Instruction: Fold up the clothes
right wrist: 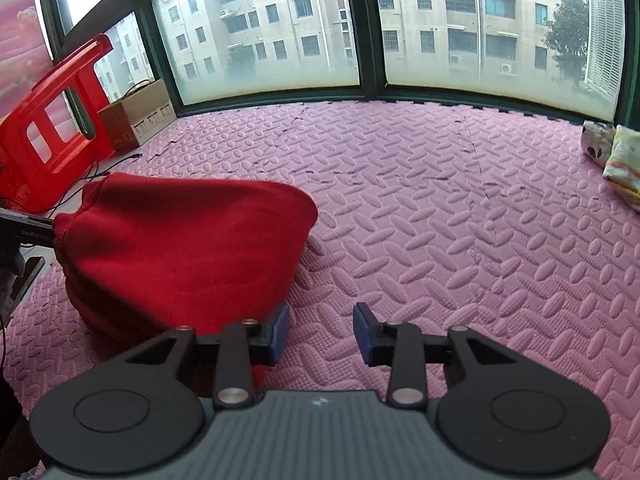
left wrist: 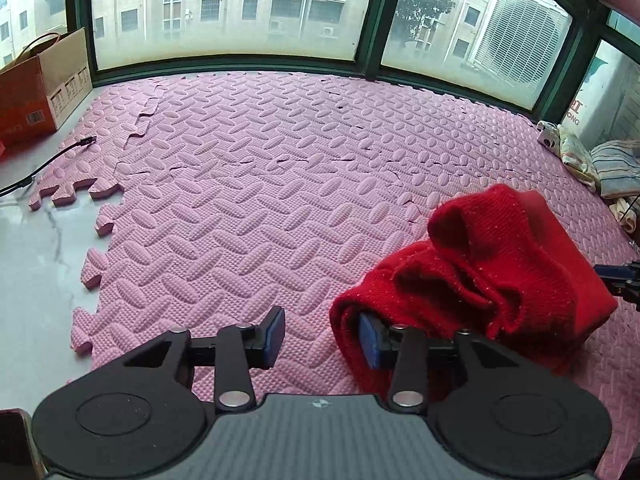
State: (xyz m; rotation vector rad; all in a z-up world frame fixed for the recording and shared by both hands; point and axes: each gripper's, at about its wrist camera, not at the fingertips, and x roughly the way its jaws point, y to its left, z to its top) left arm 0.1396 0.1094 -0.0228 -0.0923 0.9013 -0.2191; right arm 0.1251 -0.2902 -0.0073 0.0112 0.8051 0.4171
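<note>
Left gripper tilted down and forward, jaws apart, blue pads facing each other across a clear gap. Right-hand pad tucked against a fold of red cloth, nothing pinched between the two. Right gripper angled down much the same, jaws parted a bit narrower, nothing between them, left pad just beside that cloth's edge.
</note>
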